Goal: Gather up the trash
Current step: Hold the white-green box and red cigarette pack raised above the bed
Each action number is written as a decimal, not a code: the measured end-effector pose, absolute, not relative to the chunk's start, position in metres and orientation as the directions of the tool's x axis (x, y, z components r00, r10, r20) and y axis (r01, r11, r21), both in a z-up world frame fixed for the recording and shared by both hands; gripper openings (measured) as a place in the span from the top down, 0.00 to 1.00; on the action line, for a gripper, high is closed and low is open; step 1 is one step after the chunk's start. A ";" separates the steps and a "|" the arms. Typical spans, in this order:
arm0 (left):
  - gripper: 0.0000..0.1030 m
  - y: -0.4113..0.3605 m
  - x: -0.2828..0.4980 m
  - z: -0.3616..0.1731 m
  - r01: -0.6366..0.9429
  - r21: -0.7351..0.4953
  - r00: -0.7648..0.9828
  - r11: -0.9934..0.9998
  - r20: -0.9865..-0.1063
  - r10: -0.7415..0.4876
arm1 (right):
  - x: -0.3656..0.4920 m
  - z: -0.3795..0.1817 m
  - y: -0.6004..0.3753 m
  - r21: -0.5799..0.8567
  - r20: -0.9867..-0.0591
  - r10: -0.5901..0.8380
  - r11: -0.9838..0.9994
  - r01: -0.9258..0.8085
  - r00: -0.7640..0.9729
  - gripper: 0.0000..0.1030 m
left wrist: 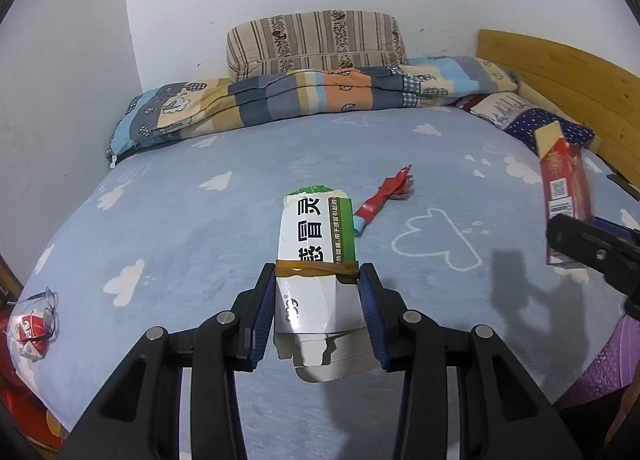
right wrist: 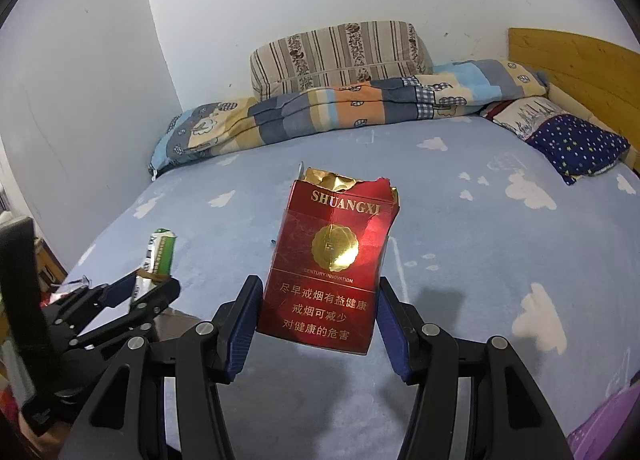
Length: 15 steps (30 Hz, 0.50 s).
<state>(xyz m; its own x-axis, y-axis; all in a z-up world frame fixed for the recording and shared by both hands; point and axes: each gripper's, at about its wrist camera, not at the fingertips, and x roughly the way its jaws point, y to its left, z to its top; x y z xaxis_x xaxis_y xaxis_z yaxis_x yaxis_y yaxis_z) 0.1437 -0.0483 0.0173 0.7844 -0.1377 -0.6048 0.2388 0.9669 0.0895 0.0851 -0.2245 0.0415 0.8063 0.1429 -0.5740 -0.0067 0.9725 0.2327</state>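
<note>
Blue cloud-print sheet covers the bed (left wrist: 240, 219) that fills both of my wrist views, with a white wall behind it. I take the folded patchwork quilt (left wrist: 304, 99) at the far edge as my landmark. On top of it leans a striped cushion (left wrist: 316, 41); at its right end lie a star-patterned pillow (right wrist: 576, 147) and a wooden headboard (right wrist: 580, 59).

My left hand-held gripper (left wrist: 318, 288) is clamped on a white and green medicine box (left wrist: 316, 260) bound with a rubber band, lifted over the sheet on the near side of the quilt. My right hand-held gripper (right wrist: 320, 300) grips a torn red cigarette pack (right wrist: 332, 260), also raised on the near side of the quilt, to the right of the box.

Between the quilt and the box, a crumpled red wrapper (left wrist: 384, 195) lies on the sheet. Well apart to the near left, by the bed's edge, sits a clear bag of red and white scraps (left wrist: 32, 328). Nothing stands between either hand-held gripper and the wrapper.
</note>
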 end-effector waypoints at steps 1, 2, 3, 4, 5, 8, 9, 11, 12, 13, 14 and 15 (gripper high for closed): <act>0.62 -0.050 0.142 0.018 0.245 0.088 0.784 0.966 -0.604 -0.143 | 0.081 0.043 -0.226 0.241 -0.571 0.146 0.970 -0.005 0.808 0.42; 0.62 -0.051 0.141 0.019 0.249 0.087 0.783 0.965 -0.604 -0.148 | 0.076 0.045 -0.228 0.252 -0.568 0.151 0.968 -0.003 0.809 0.42; 0.62 -0.053 0.139 0.019 0.256 0.085 0.783 0.963 -0.603 -0.155 | 0.072 0.046 -0.229 0.257 -0.566 0.152 0.967 -0.002 0.810 0.42; 0.62 -0.056 0.136 0.021 0.266 0.085 0.782 0.960 -0.601 -0.163 | 0.067 0.047 -0.231 0.261 -0.564 0.152 0.965 0.000 0.812 0.42; 0.62 -0.059 0.133 0.023 0.274 0.085 0.782 0.958 -0.599 -0.170 | 0.061 0.051 -0.233 0.265 -0.559 0.152 0.964 0.002 0.815 0.42; 0.61 -0.069 0.124 0.029 0.303 0.089 0.784 0.949 -0.589 -0.195 | 0.044 0.060 -0.239 0.262 -0.547 0.140 0.965 0.009 0.825 0.42; 0.61 -0.073 0.121 0.031 0.313 0.091 0.785 0.946 -0.586 -0.203 | 0.037 0.064 -0.242 0.261 -0.540 0.134 0.965 0.014 0.831 0.42; 0.61 -0.081 0.114 0.034 0.335 0.091 0.780 0.938 -0.585 -0.222 | 0.023 0.070 -0.253 0.260 -0.529 0.115 0.965 0.031 0.841 0.42; 0.61 -0.085 0.112 0.036 0.348 0.086 0.775 0.934 -0.586 -0.235 | 0.016 0.072 -0.258 0.261 -0.525 0.107 0.964 0.041 0.845 0.42; 0.61 -0.090 0.108 0.038 0.362 0.082 0.770 0.928 -0.588 -0.248 | 0.010 0.074 -0.263 0.264 -0.521 0.098 0.963 0.051 0.848 0.42; 0.61 -0.097 0.105 0.040 0.380 0.081 0.763 0.922 -0.591 -0.262 | 0.001 0.077 -0.271 0.267 -0.516 0.084 0.961 0.067 0.852 0.42; 0.61 -0.103 0.101 0.042 0.397 0.078 0.756 0.914 -0.593 -0.278 | -0.005 0.078 -0.278 0.268 -0.515 0.073 0.960 0.080 0.854 0.42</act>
